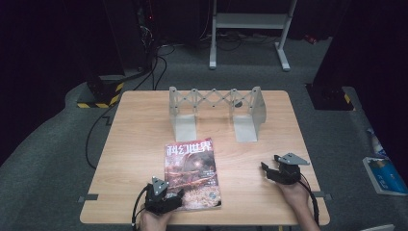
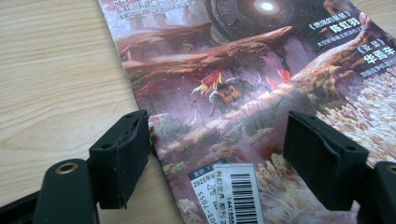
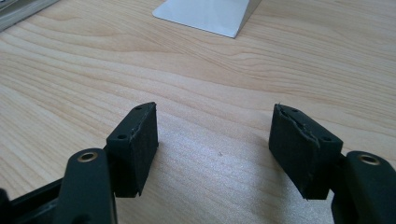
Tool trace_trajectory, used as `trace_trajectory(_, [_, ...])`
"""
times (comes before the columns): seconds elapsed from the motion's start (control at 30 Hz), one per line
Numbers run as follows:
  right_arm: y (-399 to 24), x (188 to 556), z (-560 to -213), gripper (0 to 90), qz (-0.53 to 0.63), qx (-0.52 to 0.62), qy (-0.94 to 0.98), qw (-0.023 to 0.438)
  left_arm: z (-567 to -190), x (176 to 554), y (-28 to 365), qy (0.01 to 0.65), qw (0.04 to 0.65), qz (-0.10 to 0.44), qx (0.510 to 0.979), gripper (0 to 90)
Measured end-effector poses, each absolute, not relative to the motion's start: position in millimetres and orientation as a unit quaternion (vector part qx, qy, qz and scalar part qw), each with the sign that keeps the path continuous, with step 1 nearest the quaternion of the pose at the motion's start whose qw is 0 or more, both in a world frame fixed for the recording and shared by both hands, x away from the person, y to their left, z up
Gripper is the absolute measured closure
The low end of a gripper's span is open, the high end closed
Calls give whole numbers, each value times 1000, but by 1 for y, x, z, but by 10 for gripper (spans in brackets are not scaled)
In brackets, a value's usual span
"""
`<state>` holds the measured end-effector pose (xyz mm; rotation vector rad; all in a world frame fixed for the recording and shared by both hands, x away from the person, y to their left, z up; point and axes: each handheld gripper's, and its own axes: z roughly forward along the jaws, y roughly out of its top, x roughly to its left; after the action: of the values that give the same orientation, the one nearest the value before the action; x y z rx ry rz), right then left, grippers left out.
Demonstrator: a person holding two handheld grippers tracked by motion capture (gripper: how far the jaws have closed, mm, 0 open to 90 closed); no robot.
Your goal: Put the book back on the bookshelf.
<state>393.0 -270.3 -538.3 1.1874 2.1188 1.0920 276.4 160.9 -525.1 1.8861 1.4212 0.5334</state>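
A magazine with a red-brown illustrated cover and a barcode label lies flat on the wooden table, near the front edge. My left gripper stands open at the magazine's near left corner. In the left gripper view its jaws straddle the magazine, one pad over the wood by the spine, the other over the cover. Whether the pads touch the cover I cannot tell. My right gripper is open over bare wood at the front right. In the right gripper view its jaws hold nothing.
A grey expandable book rack with two upright end plates stands at the middle back of the table; one foot plate lies ahead of my right gripper. Beyond the table are a white frame's legs and floor cables.
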Motion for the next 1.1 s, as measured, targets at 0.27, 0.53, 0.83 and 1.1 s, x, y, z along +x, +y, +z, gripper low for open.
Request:
trace_trajectory(0.27, [-270,393,-538,329,398,434,773,236,-525,281,149,541,356,203,734,232])
trace_trajectory(0.53, [-270,393,-538,329,398,433,773,237,-525,285,138,535,358,199,739,234])
trace_trajectory(0.83, [-270,393,-538,329,398,433,773,237,-524,290,126,527,359,192,746,234])
trace_trajectory(1.1, [-270,393,-538,330,398,433,773,236,-523,295,114,516,358,185,756,225])
